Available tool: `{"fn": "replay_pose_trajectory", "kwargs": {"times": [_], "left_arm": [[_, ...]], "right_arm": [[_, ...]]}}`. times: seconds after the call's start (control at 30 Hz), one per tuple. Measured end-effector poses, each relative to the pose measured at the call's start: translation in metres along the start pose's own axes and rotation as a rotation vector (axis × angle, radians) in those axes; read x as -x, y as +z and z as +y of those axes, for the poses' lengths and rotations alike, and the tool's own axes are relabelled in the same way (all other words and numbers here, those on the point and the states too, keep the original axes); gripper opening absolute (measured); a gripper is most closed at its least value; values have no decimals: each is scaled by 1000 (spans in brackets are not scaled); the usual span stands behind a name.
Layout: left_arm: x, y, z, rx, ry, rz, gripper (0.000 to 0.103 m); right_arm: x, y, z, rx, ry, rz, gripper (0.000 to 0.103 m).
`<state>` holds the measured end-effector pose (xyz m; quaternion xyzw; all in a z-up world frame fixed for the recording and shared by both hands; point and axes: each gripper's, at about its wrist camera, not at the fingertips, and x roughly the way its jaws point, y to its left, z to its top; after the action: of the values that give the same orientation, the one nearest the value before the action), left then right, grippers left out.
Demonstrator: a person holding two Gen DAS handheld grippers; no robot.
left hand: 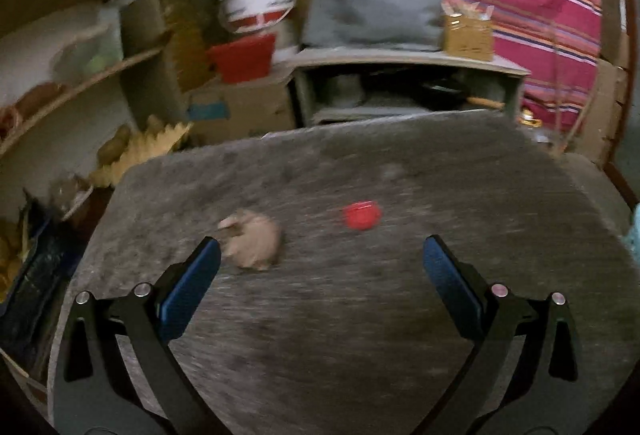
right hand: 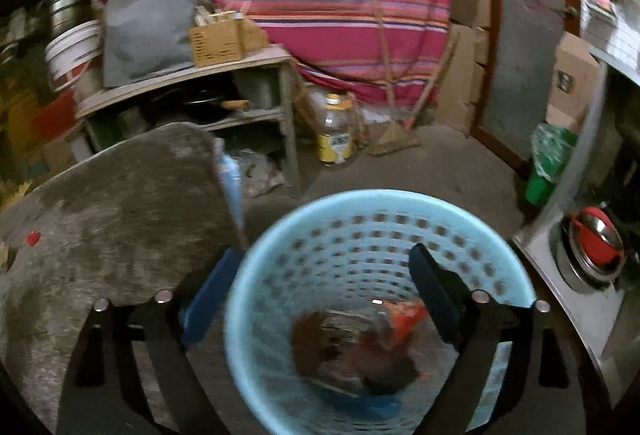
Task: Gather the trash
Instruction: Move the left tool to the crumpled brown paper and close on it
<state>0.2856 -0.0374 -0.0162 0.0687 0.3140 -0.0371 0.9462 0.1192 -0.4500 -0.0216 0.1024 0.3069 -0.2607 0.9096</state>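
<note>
Trash lies in two places. On the grey table (left hand: 360, 295) there is a crumpled brown paper ball (left hand: 252, 239) and, to its right and apart from it, a small red cap (left hand: 362, 215). The left gripper (left hand: 322, 255) is above the table with its jaws spread wide and nothing between them; the blue pad of its left finger (left hand: 192, 287) is just beside the paper ball, but the picture is blurred and I cannot tell if it touches. The cap sits beyond the gap between the two fingers. The right gripper (right hand: 324, 275) is over a light blue basket (right hand: 280, 235) that stands on the floor beside the table edge. Its jaws are also spread wide and empty. At the bottom of the basket I see some trash already: an orange wrapper (right hand: 404, 319) and dark brown pieces (right hand: 360, 351), too blurred to name. The red cap shows also in the right wrist view, far at the left on the table.
</note>
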Motion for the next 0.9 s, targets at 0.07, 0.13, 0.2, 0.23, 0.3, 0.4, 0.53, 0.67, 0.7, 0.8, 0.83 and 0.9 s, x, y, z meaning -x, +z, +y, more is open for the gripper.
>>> {"fn": "replay_pose_trajectory", "kwargs": {"times": [0.07,0.13,0.2,0.23,0.3,0.4,0.53,0.67,0.7,0.8,0.83,0.9], "left_arm": [[-17,-2,20,22,15,33,98],[-34,-2,32,21,30,58,98],[-43,-3,38,13,32,68,98],[-50,-1,41,6,34,74,98],[-57,-2,44,-5,35,82,97],[-71,-2,50,-23,47,105,97],[-85,2,63,-7,34,117,92],[-99,7,71,-8,-20,144,73],[-100,7,72,-3,-42,147,68],[-101,5,70,-14,-109,153,51],[-100,5,69,-20,-113,150,51],[-97,4,70,-31,-128,146,49]], "right_arm": [[2,0,21,28,14,-16,94],[3,-1,46,54,34,-27,95],[1,0,66,59,59,-35,95],[0,0,73,60,63,-40,95],[-5,-2,92,76,60,-39,95],[-13,-4,117,84,91,0,95],[-18,-7,144,83,136,24,95],[-21,-9,177,122,173,45,95],[-21,-8,188,128,182,47,95],[-24,-4,229,185,188,96,95],[-25,-4,241,199,196,115,95],[-25,-4,266,219,236,136,95]]}}
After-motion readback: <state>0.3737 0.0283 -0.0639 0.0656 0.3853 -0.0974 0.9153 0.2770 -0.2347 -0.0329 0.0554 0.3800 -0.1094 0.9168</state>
